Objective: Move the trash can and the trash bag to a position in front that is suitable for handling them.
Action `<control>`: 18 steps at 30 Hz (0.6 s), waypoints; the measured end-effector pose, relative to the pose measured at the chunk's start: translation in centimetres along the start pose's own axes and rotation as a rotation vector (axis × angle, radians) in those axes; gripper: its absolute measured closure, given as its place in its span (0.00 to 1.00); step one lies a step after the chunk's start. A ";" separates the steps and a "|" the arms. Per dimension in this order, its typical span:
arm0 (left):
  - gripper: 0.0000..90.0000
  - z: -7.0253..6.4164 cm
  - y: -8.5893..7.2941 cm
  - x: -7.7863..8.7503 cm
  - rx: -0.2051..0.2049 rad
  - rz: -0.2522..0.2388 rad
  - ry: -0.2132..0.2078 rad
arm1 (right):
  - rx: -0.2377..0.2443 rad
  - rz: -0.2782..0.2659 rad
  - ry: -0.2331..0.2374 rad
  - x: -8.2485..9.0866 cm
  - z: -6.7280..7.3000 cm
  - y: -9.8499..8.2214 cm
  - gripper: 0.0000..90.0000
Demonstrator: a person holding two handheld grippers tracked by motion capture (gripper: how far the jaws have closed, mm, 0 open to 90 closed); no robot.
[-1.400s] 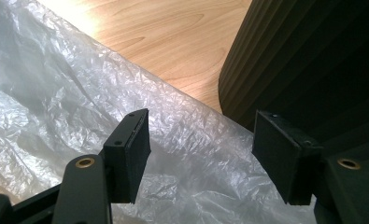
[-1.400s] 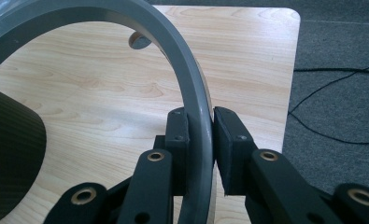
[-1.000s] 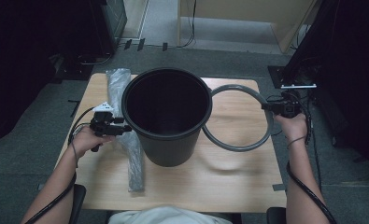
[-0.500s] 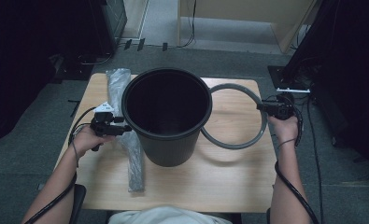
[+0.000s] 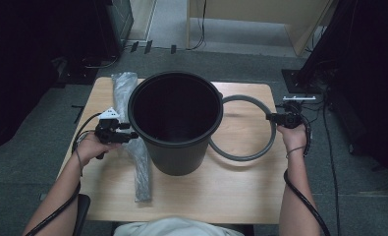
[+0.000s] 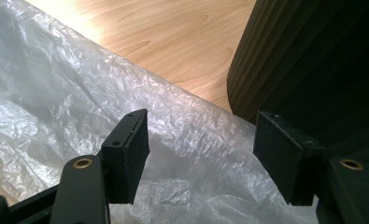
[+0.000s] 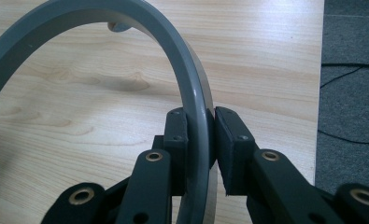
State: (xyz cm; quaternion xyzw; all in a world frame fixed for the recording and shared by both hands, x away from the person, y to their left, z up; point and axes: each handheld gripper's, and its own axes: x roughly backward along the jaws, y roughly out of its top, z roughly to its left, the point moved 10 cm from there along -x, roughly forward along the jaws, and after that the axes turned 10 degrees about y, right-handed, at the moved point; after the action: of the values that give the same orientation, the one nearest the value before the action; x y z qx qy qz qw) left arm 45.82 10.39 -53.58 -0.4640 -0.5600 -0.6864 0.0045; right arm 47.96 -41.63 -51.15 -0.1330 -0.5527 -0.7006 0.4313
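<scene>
pale wood table [image 5: 240, 191] on grey carpet [image 5: 29, 147]; left tool [image 6: 201, 154] wide; right tool [image 7: 202, 140] clamps grey ring [image 7: 191, 88].

A dim lab or office: grey carpet floor [image 5: 29, 162], trailing cables [image 5: 324, 142], black equipment stands [image 5: 324, 54], a wooden worktop [image 5: 221, 191].

You had a ribbed matt black bucket [image 5: 176, 118], crinkled clear plastic bag [image 6: 70, 102], smooth grey ring [image 7: 191, 88], and pale wood table [image 5: 240, 187].
</scene>
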 end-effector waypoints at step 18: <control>0.37 1.4 -0.4 0.0 0.001 -0.017 0.022 | -0.019 0.013 -0.005 -1.7 -0.6 -2.0 0.84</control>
State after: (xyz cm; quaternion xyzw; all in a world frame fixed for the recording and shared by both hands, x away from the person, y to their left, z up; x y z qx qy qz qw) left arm 46.48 11.61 -53.97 -0.4517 -0.5642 -0.6911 0.0048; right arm 47.63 -41.34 -53.86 -0.1425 -0.5463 -0.7026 0.4331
